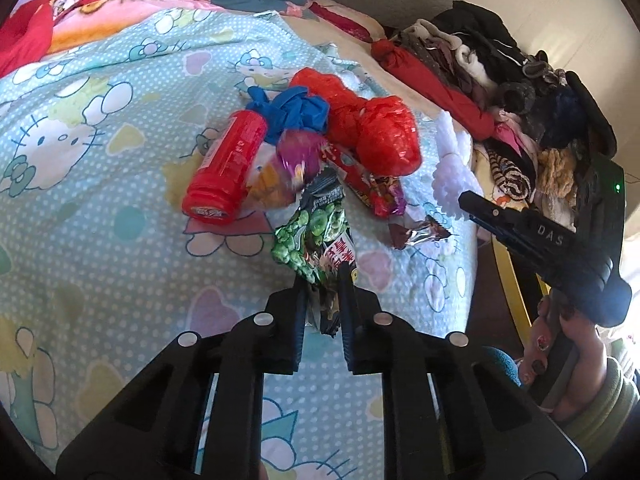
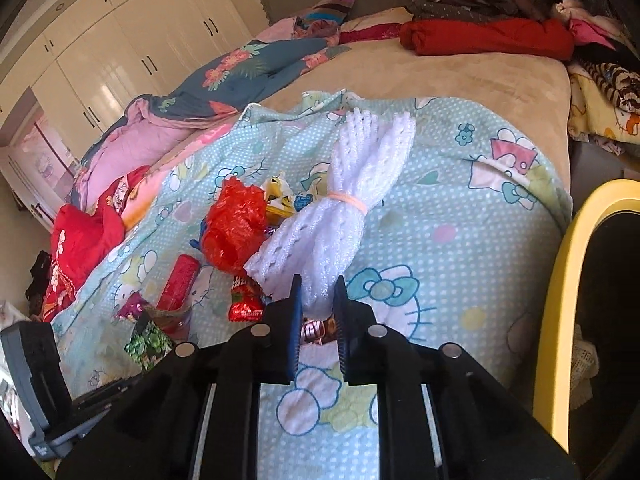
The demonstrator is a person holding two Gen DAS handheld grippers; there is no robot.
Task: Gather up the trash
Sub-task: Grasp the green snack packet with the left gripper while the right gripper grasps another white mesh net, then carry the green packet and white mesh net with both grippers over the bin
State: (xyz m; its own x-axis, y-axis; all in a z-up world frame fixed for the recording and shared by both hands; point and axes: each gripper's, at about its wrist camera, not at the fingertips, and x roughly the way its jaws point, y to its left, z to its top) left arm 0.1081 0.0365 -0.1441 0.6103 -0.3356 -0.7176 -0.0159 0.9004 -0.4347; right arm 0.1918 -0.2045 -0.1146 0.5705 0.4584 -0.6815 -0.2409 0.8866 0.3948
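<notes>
A heap of trash lies on the Hello Kitty bedsheet (image 1: 80, 168). My left gripper (image 1: 324, 292) is shut on a green pea snack bag (image 1: 316, 236) at the heap's near edge. Behind it lie a red bottle (image 1: 224, 168), a blue glove (image 1: 292, 108), a red plastic bag (image 1: 372, 128) and foil wrappers (image 1: 416, 232). My right gripper (image 2: 318, 296) is shut on a white foam net bundle (image 2: 340, 208) tied with a rubber band. The right gripper shows in the left wrist view (image 1: 472, 204). The red plastic bag (image 2: 236, 228) and red bottle (image 2: 180, 284) lie left of the bundle.
A yellow-rimmed bin (image 2: 568, 280) stands at the bed's right side. Piled clothes (image 1: 500, 92) and a red roll (image 2: 488, 38) lie at the far right of the bed. Quilts (image 2: 224, 80) lie at the back. White wardrobes (image 2: 120, 48) stand behind.
</notes>
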